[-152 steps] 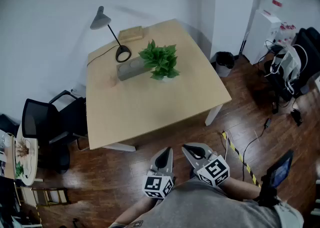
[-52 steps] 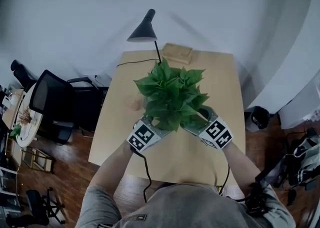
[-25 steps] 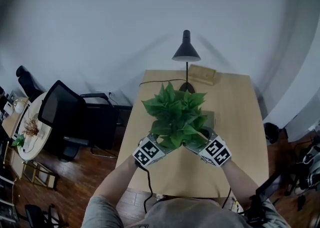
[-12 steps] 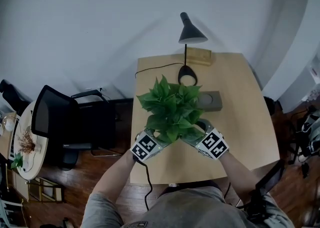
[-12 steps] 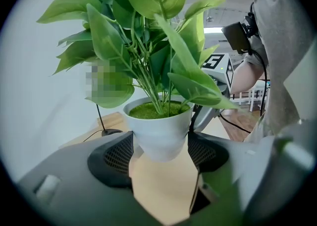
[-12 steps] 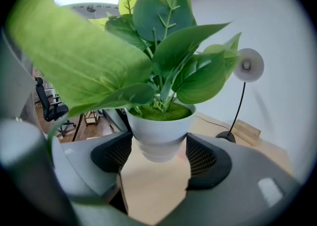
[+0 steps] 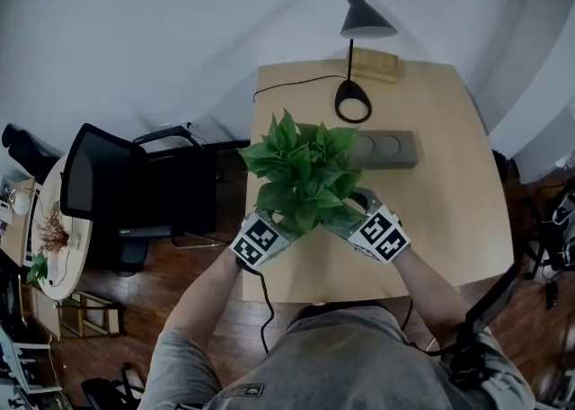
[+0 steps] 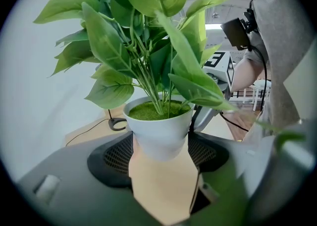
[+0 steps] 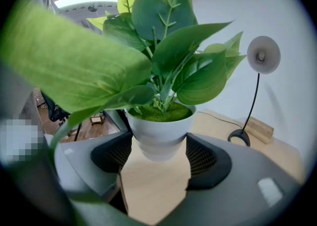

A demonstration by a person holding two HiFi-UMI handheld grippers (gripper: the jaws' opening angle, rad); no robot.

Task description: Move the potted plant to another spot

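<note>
Bench (image 7: 449,201): pale wood, flat and rectangular. The person stands at its near edge, probably so that both arms reach the load evenly.
Chair (image 7: 99,192): black with a mesh back, on the floor off the bench's left edge and clear of the carry.
Lamp (image 7: 367,20): dark cone shade on a thin stem with a round base, near the far edge. Its cord trails toward the far left corner.
Grey block (image 7: 386,149): long and matte with two round recesses, lying mid-bench just beyond the foliage.
Wooden block (image 7: 375,64): small and light, at the far edge behind the lamp.
Potted plant (image 7: 301,174): broad glossy green leaves above a smooth white tapered pot topped with moss-like fill. It is upright over the near left part of the bench, with leaves reaching past the left edge. The pot's rounded bottom seems lifted off the wood.
Left gripper (image 7: 274,227): clamped on the pot's left side, its dark meshed pads (image 8: 116,158) pressing the wall.
Right gripper (image 7: 355,215): clamped on the opposite side in the same way. Two opposed holds likely keep a top-heavy load from tipping.
</note>
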